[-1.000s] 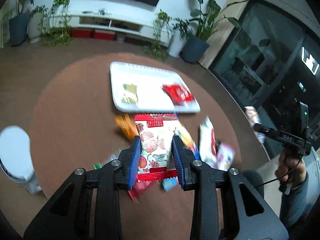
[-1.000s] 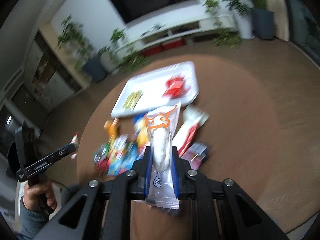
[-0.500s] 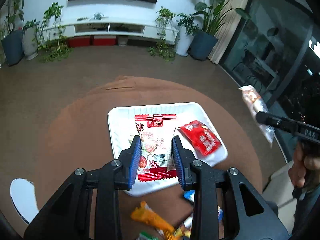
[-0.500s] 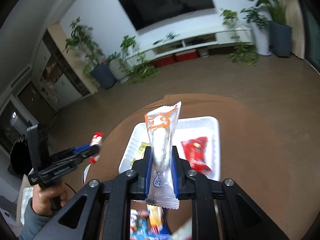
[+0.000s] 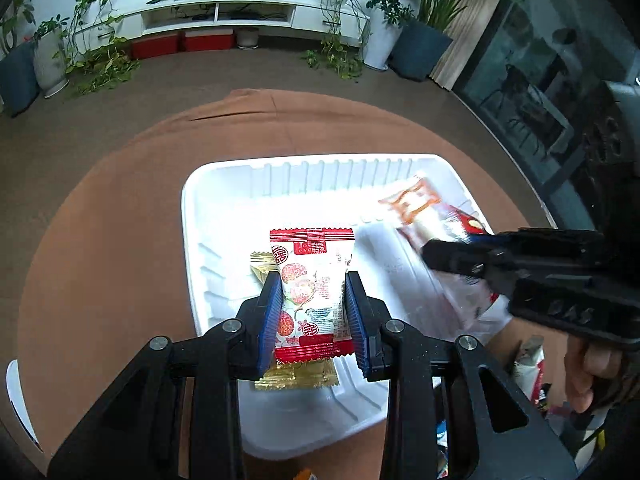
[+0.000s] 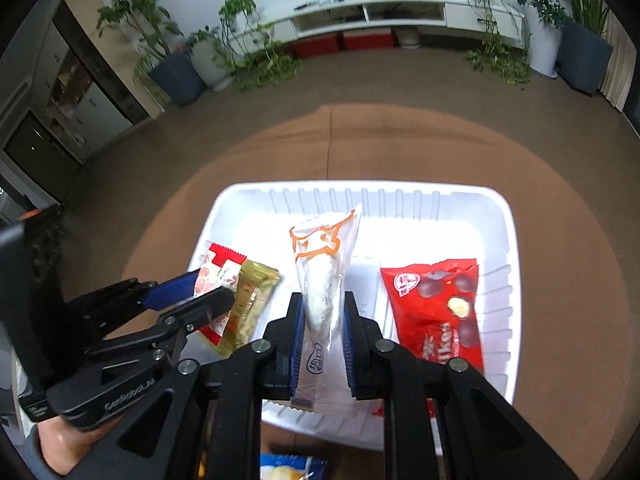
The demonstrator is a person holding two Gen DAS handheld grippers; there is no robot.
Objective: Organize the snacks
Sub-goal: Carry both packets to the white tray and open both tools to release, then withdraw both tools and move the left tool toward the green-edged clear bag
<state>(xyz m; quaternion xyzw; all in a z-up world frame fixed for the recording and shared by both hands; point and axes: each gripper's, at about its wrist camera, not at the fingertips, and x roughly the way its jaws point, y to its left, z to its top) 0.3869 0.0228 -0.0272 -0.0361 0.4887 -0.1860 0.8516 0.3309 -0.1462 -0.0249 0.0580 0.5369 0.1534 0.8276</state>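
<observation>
My left gripper (image 5: 311,280) is shut on a red-and-white snack packet (image 5: 310,280) and holds it over the left half of the white tray (image 5: 280,172). A gold packet (image 5: 298,374) lies in the tray under it. My right gripper (image 6: 320,300) is shut on a clear packet with an orange print (image 6: 324,264) and holds it over the tray's middle (image 6: 400,196). A red chocolate bag (image 6: 436,308) lies in the tray's right half. The right gripper (image 5: 430,254) also shows in the left wrist view, and the left gripper (image 6: 208,284) in the right wrist view.
The tray sits on a round brown table (image 5: 100,220). More loose snacks lie at the table's near side (image 5: 528,376), with a blue packet (image 6: 286,466) just in front of the tray. A white object (image 5: 16,396) is at the far left edge.
Both grippers have moved forward from the snack pile with their packets and now hang low over the tray, close to each other.
</observation>
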